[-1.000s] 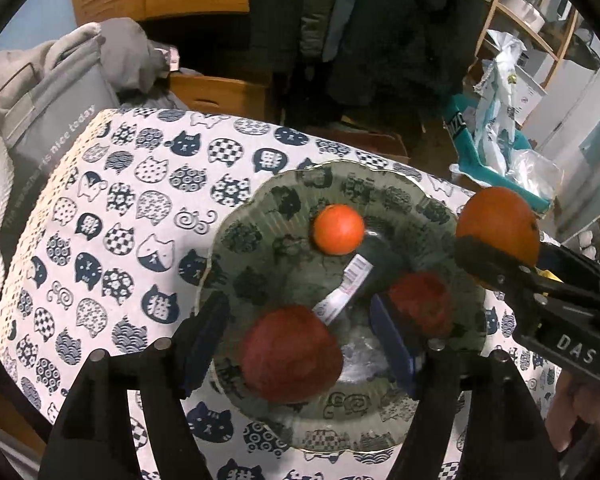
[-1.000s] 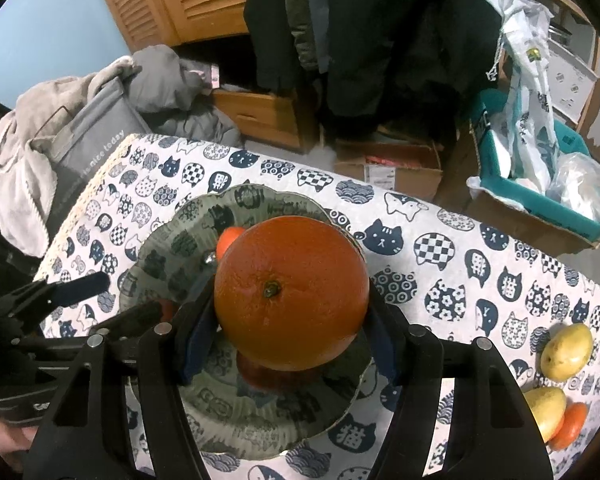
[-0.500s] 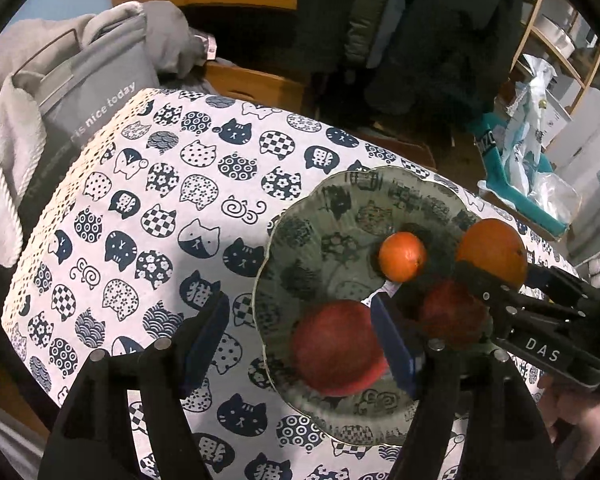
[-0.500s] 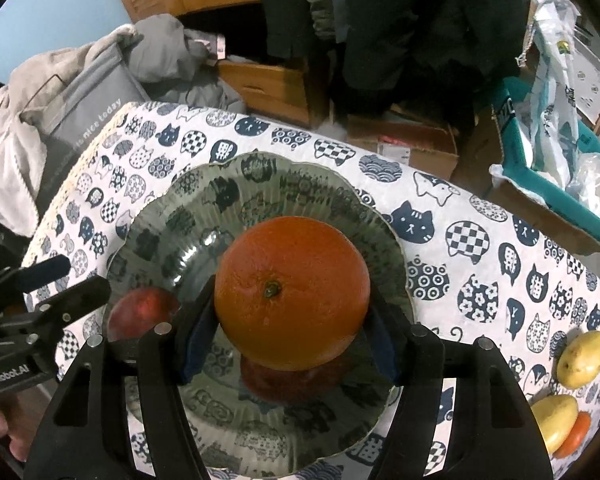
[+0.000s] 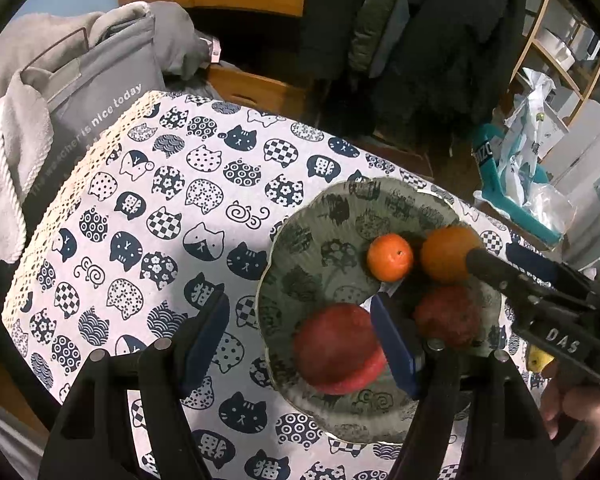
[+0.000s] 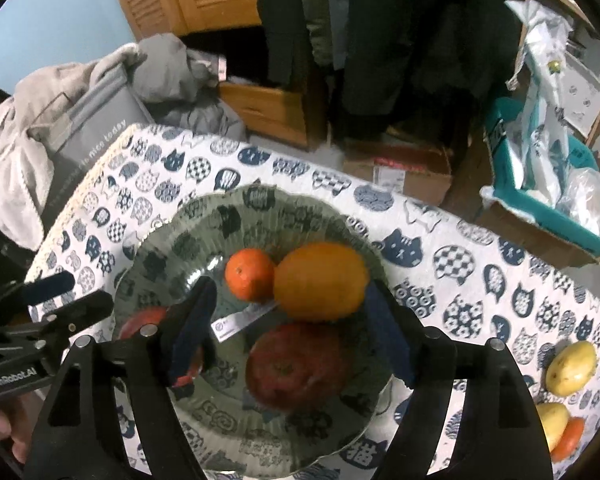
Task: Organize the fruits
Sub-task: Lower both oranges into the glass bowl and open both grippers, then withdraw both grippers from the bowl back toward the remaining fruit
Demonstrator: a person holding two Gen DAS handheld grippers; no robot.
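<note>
1. Left tool [image 5: 300,340] hung over the near-left rim of the bowl [image 5: 300,248], jaws apart, nothing between the pads but cloth and bowl edge. Seemingly idle.
2. Worktop [image 5: 140,208] under a cat-print cloth, bare of fruit on its left part.
3. In the bowl: a large red apple [image 5: 336,348] at the near side, a small mandarin [image 6: 250,274] toward the middle, a second red apple [image 6: 296,364] near the front in the right wrist view, a paper tag [image 6: 240,318] lying on the bottom.
4. Big orange [image 6: 320,280] rested in the bowl, touching the mandarin. Right tool [image 6: 288,328] stood over it, jaws just spread wider; pads stood off the orange on both sides. I judged it released, the drop-off step nearly done.
5. Far right on the cloth, well apart from the bowl: two yellow fruits [image 6: 572,368] and an orange-red one [image 6: 568,436], not yet gathered.
6. Next move, as I judged: lift the right tool straight up clear of the orange without nudging it, then swing right to the nearest yellow fruit, jaws kept wide.
</note>
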